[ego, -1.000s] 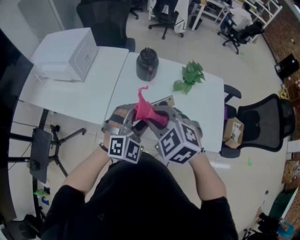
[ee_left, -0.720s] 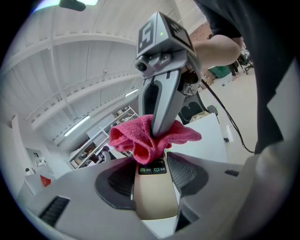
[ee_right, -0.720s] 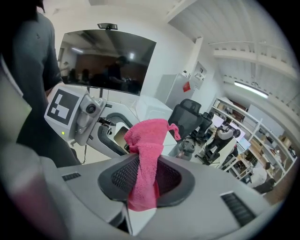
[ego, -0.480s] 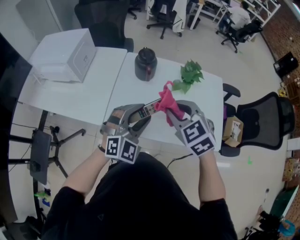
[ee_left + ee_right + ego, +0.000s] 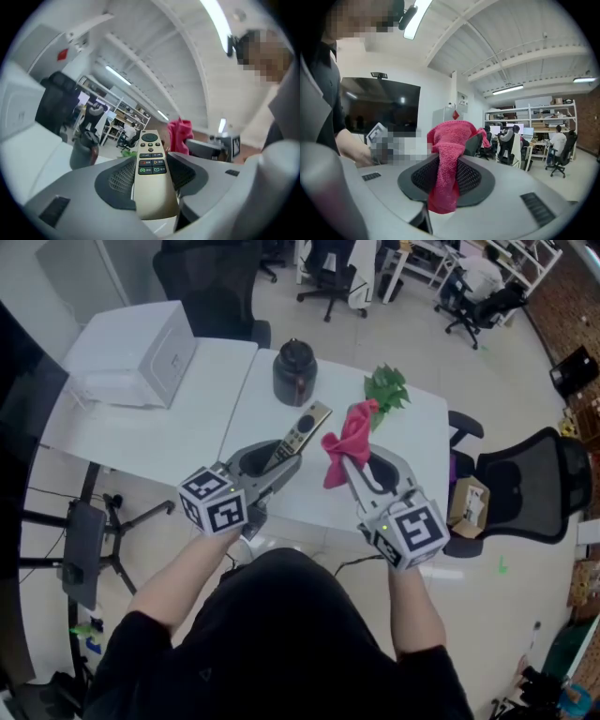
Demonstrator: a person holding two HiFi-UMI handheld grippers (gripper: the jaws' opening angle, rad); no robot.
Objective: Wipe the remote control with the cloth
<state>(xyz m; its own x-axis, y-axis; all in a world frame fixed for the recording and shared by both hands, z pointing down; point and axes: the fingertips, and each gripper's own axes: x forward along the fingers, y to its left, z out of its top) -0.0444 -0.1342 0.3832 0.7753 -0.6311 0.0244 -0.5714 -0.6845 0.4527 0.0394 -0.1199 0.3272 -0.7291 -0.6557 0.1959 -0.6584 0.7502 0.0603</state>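
Remote control (image 5: 302, 433), slim, pale gold, cloth (image 5: 346, 447) pink, bunched

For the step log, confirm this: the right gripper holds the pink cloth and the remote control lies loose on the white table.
Wrong on the remote control: it does not lie on the white table but is clamped in the left gripper, as the left gripper view shows. The right gripper does hold the pink cloth.

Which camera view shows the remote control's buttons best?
The left gripper view: the remote control fills the middle, close up, buttons facing the camera, clamped in the left gripper. The head view shows the remote control small and slanted, buttons indistinct. The right gripper view does not show it.
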